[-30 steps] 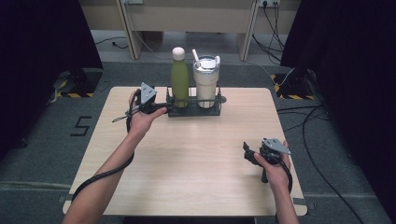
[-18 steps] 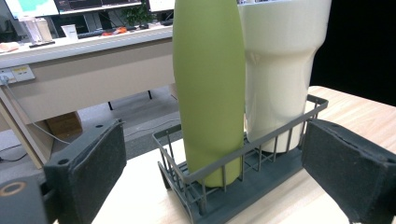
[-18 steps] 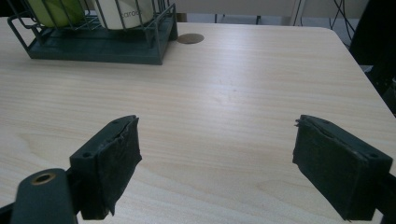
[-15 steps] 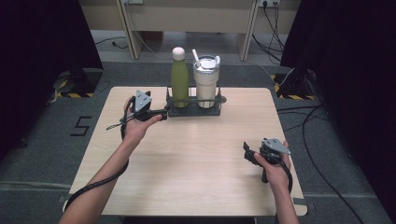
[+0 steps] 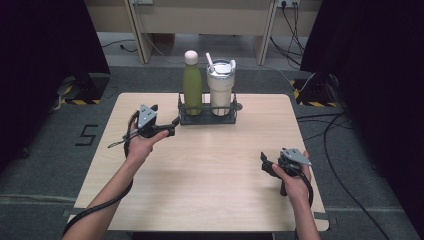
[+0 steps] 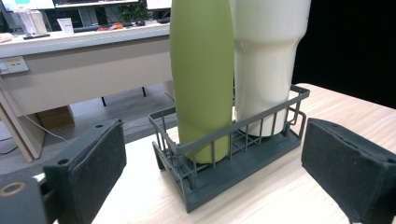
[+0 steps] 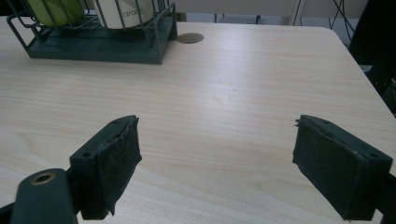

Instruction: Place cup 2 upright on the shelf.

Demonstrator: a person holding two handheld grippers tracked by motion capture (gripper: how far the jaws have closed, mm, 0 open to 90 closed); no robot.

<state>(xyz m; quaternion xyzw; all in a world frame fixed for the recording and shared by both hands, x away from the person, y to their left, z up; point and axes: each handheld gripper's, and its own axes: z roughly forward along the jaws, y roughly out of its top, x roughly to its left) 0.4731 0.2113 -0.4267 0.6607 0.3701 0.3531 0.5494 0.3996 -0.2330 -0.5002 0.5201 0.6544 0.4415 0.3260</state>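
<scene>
A dark wire rack (image 5: 207,119) stands at the table's far middle. It holds a green bottle (image 5: 192,80) with a pale cap and a white tumbler (image 5: 221,89) with a straw. My left gripper (image 5: 167,122) hovers just left of the rack, open and holding nothing. In the left gripper view the bottle (image 6: 203,79), tumbler (image 6: 268,60) and rack (image 6: 224,163) sit ahead between the spread pads (image 6: 93,172). My right gripper (image 5: 265,162) is held low at the near right, open (image 7: 217,154) over bare wood, with the rack (image 7: 93,46) far ahead to the left.
The light wooden table (image 5: 210,175) has a round cable hole (image 7: 190,38) just right of the rack. Cables lie on the grey floor (image 5: 340,145) to the right, and desk legs stand beyond the far edge.
My left gripper has drawn back from the rack, toward the person and slightly left. The right gripper has stayed where it was.
</scene>
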